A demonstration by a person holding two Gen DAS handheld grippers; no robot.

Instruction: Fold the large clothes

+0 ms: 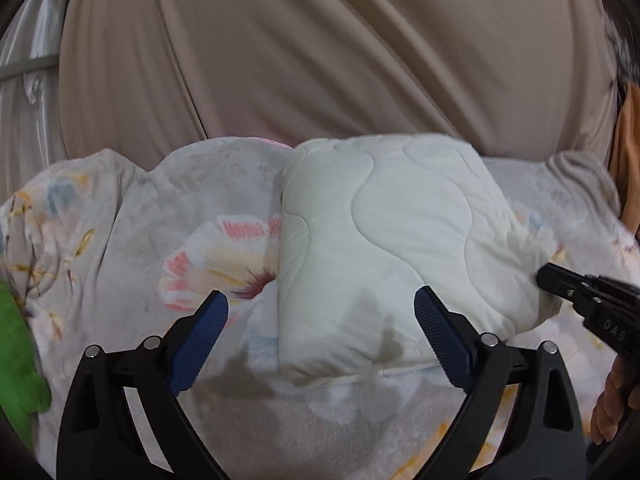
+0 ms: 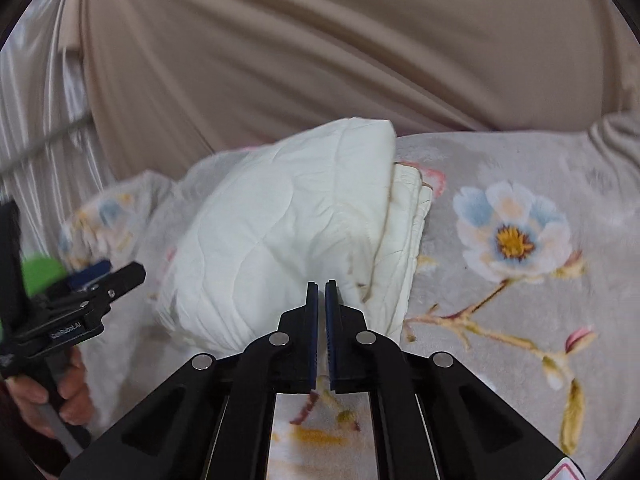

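Observation:
A white quilted blanket (image 1: 392, 232) lies folded into a thick bundle on a grey floral bed cover (image 1: 120, 240). It also shows in the right wrist view (image 2: 280, 232), with stacked layered edges on its right side. My left gripper (image 1: 320, 308) is open and empty, just in front of the bundle's near edge. My right gripper (image 2: 322, 286) is shut with nothing between its pads, its tips at the bundle's near right corner. The right gripper also shows at the right edge of the left wrist view (image 1: 560, 280), and the left gripper shows at the left of the right wrist view (image 2: 112, 276).
A beige curtain (image 1: 340, 48) hangs behind the bed. A silvery pleated curtain (image 2: 40, 128) hangs at the left. Something green (image 1: 16, 352) lies at the left on the bed cover (image 2: 520, 200). An orange cloth (image 1: 628, 152) shows at the far right.

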